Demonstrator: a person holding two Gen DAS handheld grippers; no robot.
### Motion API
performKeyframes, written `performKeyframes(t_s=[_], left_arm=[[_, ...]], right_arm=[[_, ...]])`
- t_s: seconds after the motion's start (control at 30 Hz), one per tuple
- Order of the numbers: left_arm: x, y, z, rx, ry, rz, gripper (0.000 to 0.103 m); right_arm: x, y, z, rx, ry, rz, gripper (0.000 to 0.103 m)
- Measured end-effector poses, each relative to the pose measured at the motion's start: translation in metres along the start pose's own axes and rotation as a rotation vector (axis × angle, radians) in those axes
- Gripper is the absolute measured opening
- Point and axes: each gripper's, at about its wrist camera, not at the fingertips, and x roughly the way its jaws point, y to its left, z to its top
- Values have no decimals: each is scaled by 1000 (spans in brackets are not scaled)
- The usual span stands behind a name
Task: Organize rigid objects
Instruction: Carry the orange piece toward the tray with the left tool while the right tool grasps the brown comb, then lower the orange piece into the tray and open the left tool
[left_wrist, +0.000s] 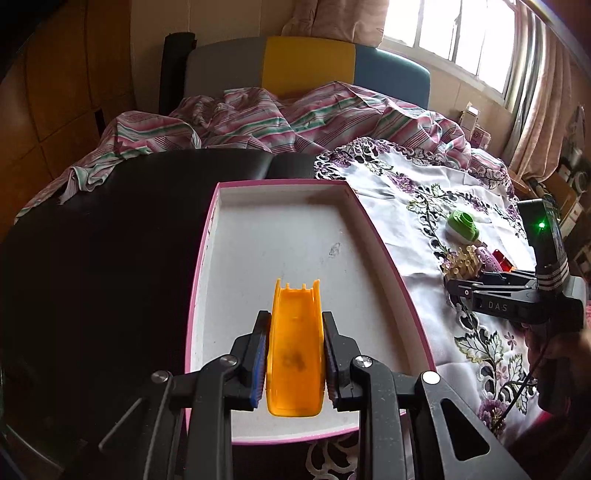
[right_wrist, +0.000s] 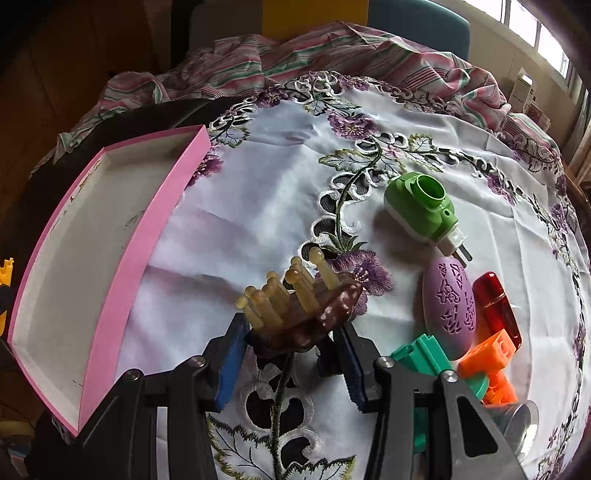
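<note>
The left wrist camera sits just behind its fingers (left_wrist: 263, 347) and looks forward and down, close over the pink tray (left_wrist: 384, 254), with the bed far ahead. The right wrist camera sits behind its own fingers (right_wrist: 231, 354), close above the flowered cloth (right_wrist: 258, 206). Both views share the tray, the cloth and the green plug (left_wrist: 461, 225).
</note>
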Motion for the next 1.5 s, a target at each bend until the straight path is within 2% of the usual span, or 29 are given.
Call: performKeyframes(t_s=[0.3,0.4,0.57,0.73,1.07,1.27,1.4,1.5], left_arm=[[0,1,-13,1,27,-2,26],[4,8,-13,-30,57,-39,26],[16,22,2,-81,77,-85,26],[37,30,34,-72,74,-112,26],[105,41,92,-21,70,-13,26],[135,46,105,-8,79,32,30],[130,47,101,-12,69,48,38],[110,46,93,-15,32,55,42]], right_arm=[[1,3,0,-21,12,-8,48],[2,5,0,-32,14,-19,48],[2,6,0,-40,15,-28,47],[2,7,1,-40,16,-28,47],[2,7,1,-42,18,-29,47],[3,7,3,-38,20,-25,48],[4,8,3,-45,19,-29,48],[5,10,3,-51,22,-31,48]])
